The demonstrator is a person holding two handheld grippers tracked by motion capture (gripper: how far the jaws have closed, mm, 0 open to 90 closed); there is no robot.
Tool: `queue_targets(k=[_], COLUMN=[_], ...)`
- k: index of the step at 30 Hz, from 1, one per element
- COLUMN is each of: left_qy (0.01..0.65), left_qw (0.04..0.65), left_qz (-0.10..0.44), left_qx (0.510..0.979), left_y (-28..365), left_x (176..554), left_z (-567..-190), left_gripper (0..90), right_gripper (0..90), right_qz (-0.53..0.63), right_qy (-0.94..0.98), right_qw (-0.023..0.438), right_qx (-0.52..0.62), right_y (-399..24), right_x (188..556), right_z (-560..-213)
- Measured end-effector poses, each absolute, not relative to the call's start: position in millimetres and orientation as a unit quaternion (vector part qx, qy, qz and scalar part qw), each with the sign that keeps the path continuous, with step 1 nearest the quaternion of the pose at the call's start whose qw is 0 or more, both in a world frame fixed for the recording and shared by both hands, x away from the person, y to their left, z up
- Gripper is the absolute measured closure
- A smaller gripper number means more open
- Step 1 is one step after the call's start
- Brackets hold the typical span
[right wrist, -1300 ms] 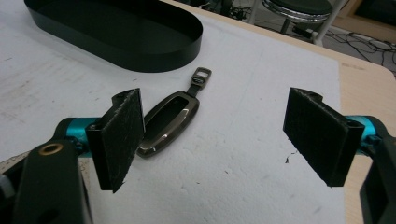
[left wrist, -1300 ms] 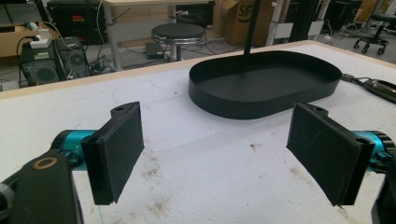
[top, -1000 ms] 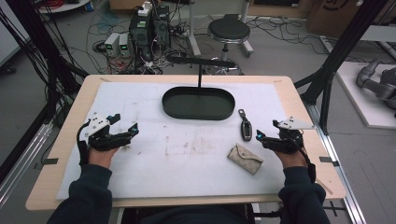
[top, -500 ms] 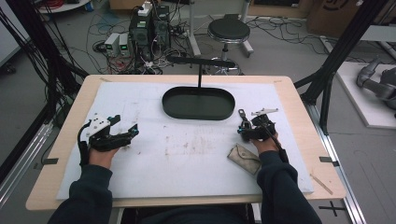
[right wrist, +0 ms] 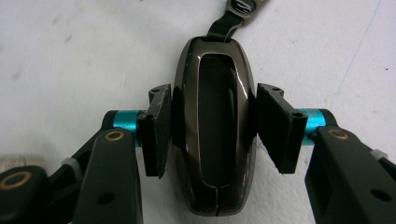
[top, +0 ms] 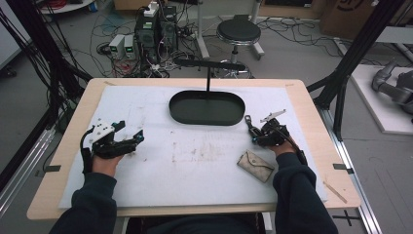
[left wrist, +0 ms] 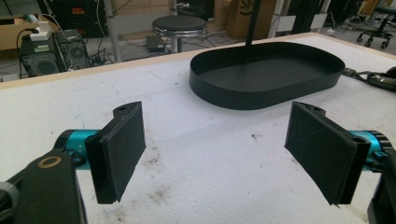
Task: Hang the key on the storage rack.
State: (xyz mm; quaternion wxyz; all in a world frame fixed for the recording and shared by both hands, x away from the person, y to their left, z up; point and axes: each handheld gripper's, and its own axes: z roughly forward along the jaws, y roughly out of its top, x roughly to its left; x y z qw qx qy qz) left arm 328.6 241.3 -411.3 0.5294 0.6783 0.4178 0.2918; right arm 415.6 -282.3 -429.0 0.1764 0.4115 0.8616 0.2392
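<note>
A dark glossy key fob (right wrist: 215, 135) with a strap lies on the white mat, right of the black oval tray (top: 206, 119). My right gripper (right wrist: 212, 136) has its two pads pressed against the fob's sides, shut on it; in the high view this gripper (top: 255, 136) sits at the fob (top: 250, 126), low on the mat. A beige patterned pouch (top: 255, 165) lies just in front of it. My left gripper (top: 130, 130) rests at the mat's left side, jaws wide open with nothing between them (left wrist: 219, 154), facing the tray (left wrist: 261, 100).
A thin black post with a crossbar (top: 209, 73) rises behind the tray. The white mat (top: 195, 165) covers most of the wooden table. Beyond the far edge stand a stool (top: 238, 31) and cabled electronics.
My right gripper moved left and forward from the table's right side to the key fob and closed around it. The left gripper stayed in place.
</note>
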Motion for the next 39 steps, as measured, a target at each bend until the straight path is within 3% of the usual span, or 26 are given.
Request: queue_targets(k=[3,6,11,16,17,18,19,24,29,39], left_qy=[0.418,0.419,0.42,0.418,0.418,0.418,0.418,0.419,0.422,0.422], left_qw=[0.528,0.527,0.528,0.528,0.527,0.527,0.527,0.527,0.526,0.523], left_qz=[0.292,0.29,0.29,0.288,0.288,0.289,0.289,0.288,0.289,0.287], left_qx=[0.679,0.68,0.679,0.681,0.681,0.681,0.681,0.681,0.68,0.683], left_y=[241,241,242,241,241,241,242,242,243,243], left_x=[329,329,329,329,329,329,329,329,329,329], left_z=[-412,-412,-412,-412,-412,-412,-412,-412,-413,-413], left_gripper=[20.0,20.1,20.3,20.6,20.9,20.9,21.0,21.3,21.4,21.9], right_gripper=[48.2,29.8,21.6,24.6,37.6,37.6,49.2,50.0,50.2,50.2], right_qz=[0.245,0.261,0.261,0.269,0.264,0.264,0.265,0.254,0.239,0.315], right_qy=[0.859,0.843,0.842,0.843,0.848,0.848,0.852,0.845,0.843,0.817], right_qw=[0.168,0.182,0.165,0.148,0.145,0.145,0.142,0.136,0.169,0.206], right_qx=[0.417,0.434,0.442,0.441,0.435,0.435,0.429,0.45,0.451,0.436], right_y=[-285,-282,-277,-281,-281,-281,-280,-277,-271,-276], right_x=[417,419,427,430,431,431,430,429,422,408], right_z=[-428,-429,-437,-438,-435,-435,-433,-430,-427,-386])
